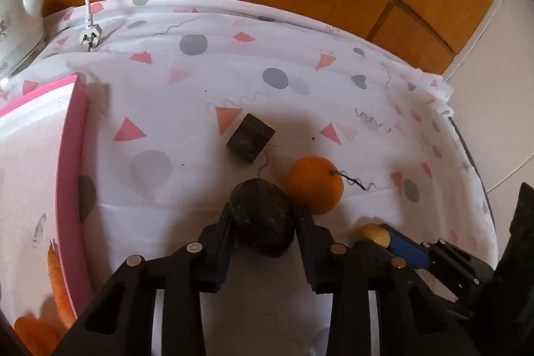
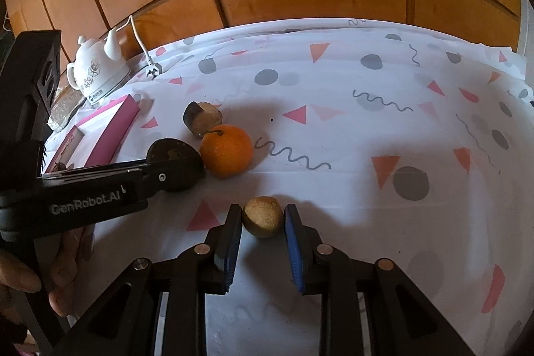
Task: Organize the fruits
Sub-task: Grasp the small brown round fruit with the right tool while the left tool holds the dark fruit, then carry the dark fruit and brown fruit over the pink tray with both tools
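Fruits lay on the counter (image 2: pixel 367 129): dark fruit (image 1: pixel 263 216) clenched in my left hand-held gripper (image 1: pixel 263 222), small brown fruit (image 2: pixel 262 216) between my right hand-held gripper (image 2: pixel 262 219) pads, apparently gripped. Orange (image 1: pixel 315 184), touching the dark fruit's right, risked rolling if nudged.

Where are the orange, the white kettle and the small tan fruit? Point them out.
orange (image 2: pixel 226 151), right wrist view, middle of its peel.
white kettle (image 2: pixel 95 69), right wrist view, its body.
small tan fruit (image 2: pixel 263 216), right wrist view, its top.
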Tool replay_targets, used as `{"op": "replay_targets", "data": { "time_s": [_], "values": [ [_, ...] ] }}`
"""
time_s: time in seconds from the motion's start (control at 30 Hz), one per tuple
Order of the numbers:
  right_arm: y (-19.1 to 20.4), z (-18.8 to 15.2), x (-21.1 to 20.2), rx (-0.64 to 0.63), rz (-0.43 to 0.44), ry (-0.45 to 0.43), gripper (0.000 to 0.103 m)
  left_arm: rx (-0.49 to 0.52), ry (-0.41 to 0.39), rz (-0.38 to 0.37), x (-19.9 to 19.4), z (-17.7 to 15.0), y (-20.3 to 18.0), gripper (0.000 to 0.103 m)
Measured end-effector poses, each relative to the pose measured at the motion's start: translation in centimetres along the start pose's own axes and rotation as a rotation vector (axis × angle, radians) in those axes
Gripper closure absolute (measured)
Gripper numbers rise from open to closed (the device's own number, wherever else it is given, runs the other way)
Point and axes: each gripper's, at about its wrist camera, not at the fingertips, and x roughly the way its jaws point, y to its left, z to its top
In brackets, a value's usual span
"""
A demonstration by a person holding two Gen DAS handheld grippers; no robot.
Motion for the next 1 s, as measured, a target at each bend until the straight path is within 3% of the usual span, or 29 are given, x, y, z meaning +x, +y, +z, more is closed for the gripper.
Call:
{"op": "replay_targets", "data": {
  "time_s": [0.5, 1.0],
  "values": [
    [0.0, -1.4, -1.3, 0.008, -0.01, 0.0, 0.077, 0.106, -0.073, 0.091, -2.8, -5.3, -2.3, 0.069],
    [0.9, -3.2, -2.3, -0.012, -0.048, -0.023, 0.077, 0.147, -0.118, 0.115, -3.6, -7.1, -3.4, 0.07]
  ]
}}
